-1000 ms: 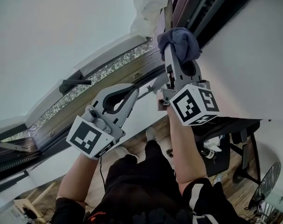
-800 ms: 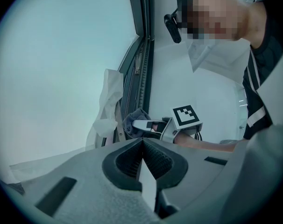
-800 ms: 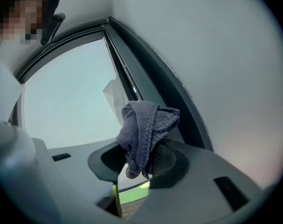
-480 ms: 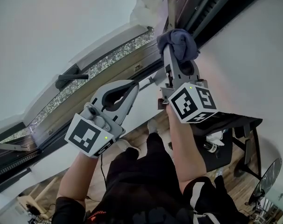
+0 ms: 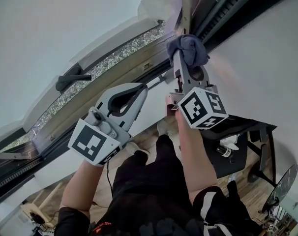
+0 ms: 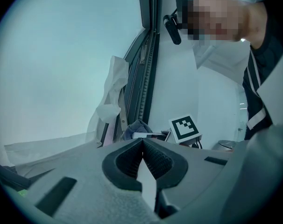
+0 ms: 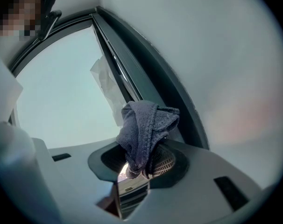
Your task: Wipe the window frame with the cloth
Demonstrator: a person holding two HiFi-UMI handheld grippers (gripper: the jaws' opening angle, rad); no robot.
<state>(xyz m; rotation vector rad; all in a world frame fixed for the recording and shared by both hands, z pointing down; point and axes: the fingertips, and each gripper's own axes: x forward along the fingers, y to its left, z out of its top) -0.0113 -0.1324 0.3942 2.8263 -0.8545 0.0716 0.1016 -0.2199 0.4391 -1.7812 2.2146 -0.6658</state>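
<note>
A bunched dark blue cloth (image 5: 188, 49) is pinched in my right gripper (image 5: 184, 62), raised against the dark window frame (image 5: 208, 14). The right gripper view shows the cloth (image 7: 145, 130) standing up between the jaws, with the frame (image 7: 146, 73) running up behind it. My left gripper (image 5: 134, 93) hangs lower and to the left, jaws shut with nothing between them, off the frame. From the left gripper view (image 6: 142, 146) the cloth (image 6: 136, 128) and the right gripper's marker cube (image 6: 184, 128) show beyond its closed tips.
A black window handle (image 5: 70, 80) sticks out from the lower sash on the left. White curtain fabric (image 5: 156, 4) hangs beside the frame. Below are a black desk (image 5: 240, 146), a fan (image 5: 282, 191) and wooden floor. White wall fills the right.
The right gripper has stayed against the frame with the cloth, shifting only slightly. The view has tilted, so the handle and sash sit a little further left. The left gripper barely moved.
</note>
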